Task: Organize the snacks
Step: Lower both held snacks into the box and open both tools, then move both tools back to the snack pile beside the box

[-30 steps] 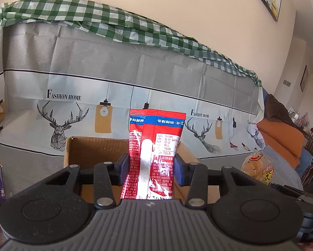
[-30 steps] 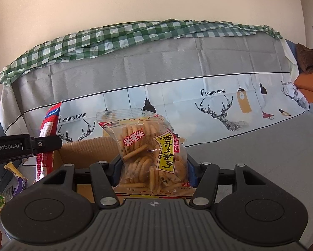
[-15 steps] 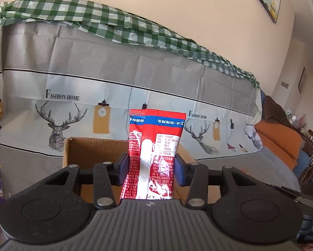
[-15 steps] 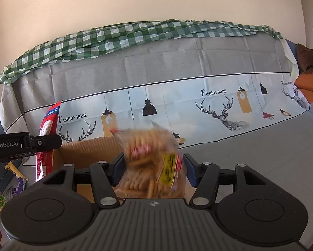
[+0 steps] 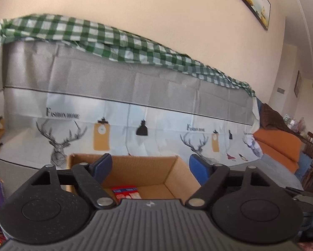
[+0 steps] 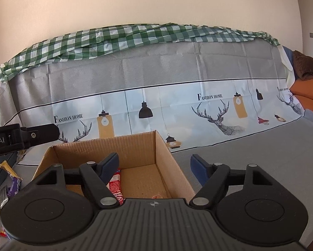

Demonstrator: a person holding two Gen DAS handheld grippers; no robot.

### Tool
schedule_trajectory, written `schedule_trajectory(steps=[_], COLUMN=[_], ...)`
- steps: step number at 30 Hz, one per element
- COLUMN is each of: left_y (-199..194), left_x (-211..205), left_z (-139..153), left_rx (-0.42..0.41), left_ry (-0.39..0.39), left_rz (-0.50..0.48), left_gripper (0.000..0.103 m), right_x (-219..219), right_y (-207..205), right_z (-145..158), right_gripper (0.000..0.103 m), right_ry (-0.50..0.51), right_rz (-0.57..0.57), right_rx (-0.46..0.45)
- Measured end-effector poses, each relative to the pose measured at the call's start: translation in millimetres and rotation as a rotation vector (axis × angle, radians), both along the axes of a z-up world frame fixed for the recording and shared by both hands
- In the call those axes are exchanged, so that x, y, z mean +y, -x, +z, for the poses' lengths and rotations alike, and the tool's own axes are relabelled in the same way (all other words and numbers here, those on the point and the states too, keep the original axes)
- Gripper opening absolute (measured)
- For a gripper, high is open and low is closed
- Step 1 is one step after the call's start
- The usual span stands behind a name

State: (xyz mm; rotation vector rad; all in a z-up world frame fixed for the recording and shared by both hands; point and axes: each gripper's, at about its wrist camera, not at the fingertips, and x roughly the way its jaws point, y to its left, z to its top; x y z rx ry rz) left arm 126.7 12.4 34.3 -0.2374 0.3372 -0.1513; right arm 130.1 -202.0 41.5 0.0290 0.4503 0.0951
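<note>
From the left wrist we see our left gripper [image 5: 150, 169] with its blue pads spread wide and nothing between them. It hangs over an open cardboard box [image 5: 175, 175], brown and corrugated, standing on the grey cover. On the box floor lies the red packet [image 5: 126, 192], flat, with a blue band and white print at its top end; our gripper body hides its lower part. Behind the box hangs the deer-print cloth [image 5: 118, 129], with a green check cloth [image 5: 114, 41] draped along its top. The view is slightly blurred. A second ago this gripper pinched the red packet upright above the box; now it has let go and the packet is inside.

From the right wrist we see our right gripper [image 6: 154, 167], also spread wide and empty, over the same box [image 6: 166, 156]. The red packet [image 6: 114, 185] lies along the left side of the box floor, partly behind our left pad. A small scrap of the biscuit bag [image 6: 156, 197] shows at the near edge of the floor, the rest hidden. The left gripper's [image 6: 37, 133] arm reaches in at the left edge. Loose snacks [image 6: 9, 175] lie outside the box to the left. A second ago we held the biscuit bag here; half a second ago it was slipping down, blurred.
</note>
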Motion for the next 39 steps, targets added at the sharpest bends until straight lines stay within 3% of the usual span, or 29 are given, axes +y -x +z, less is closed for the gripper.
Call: schedule_trajectory(steps=[4,8,14,16,18,21,23,27,29,31,35,39], left_y=[0,2,6,7,10,17,27,53,57,67,92,102], left_x=[14,30,61,76,90,118,137,170,193,218,254,262], left_z=[0,-4,-17,-21,-27,-34,-34,-32,-36,-41,-45,-43], left_rx=[0.018,0.055,0.163,0.212,0.278,0.369,0.39,0.439,0.532,0.564,0.502,0.456], left_ry=[-0.001,0.019,0.086,0.1,0.084,0.066,0.079,0.022,0.083,0.191,0.357,0.415], left_rz=[0.034,0.038,0.032,0.066,0.127,0.214,0.248,0.357,0.442,0.461,0.504,0.519], left_gripper=[0.085,0.092,0.092,0.094,0.103,0.103,0.103,0.103,0.103,0.103,0.103,0.102], right_x=[3,8,22,27,32,41,47,62,71,81,99,114], right_y=[3,5,9,12,15,18,20,28,33,38,46,50], right_z=[1,2,4,5,5,5,4,4,4,4,5,4], right_gripper=[0.077,0.077,0.078,0.078,0.079,0.08,0.08,0.08,0.081,0.081,0.081,0.081], right_ry=[-0.016,-0.035,-0.051,-0.058,-0.068,-0.084,-0.102,-0.131,-0.136,-0.13,-0.116,-0.131], right_rz=[0.003,0.007,0.02,0.028,0.039,0.05,0.058,0.085,0.107,0.131,0.177,0.206], right_rx=[-0.01,-0.014,-0.025,-0.028,-0.031,-0.029,-0.023,-0.024,-0.028,-0.031,-0.036,-0.02])
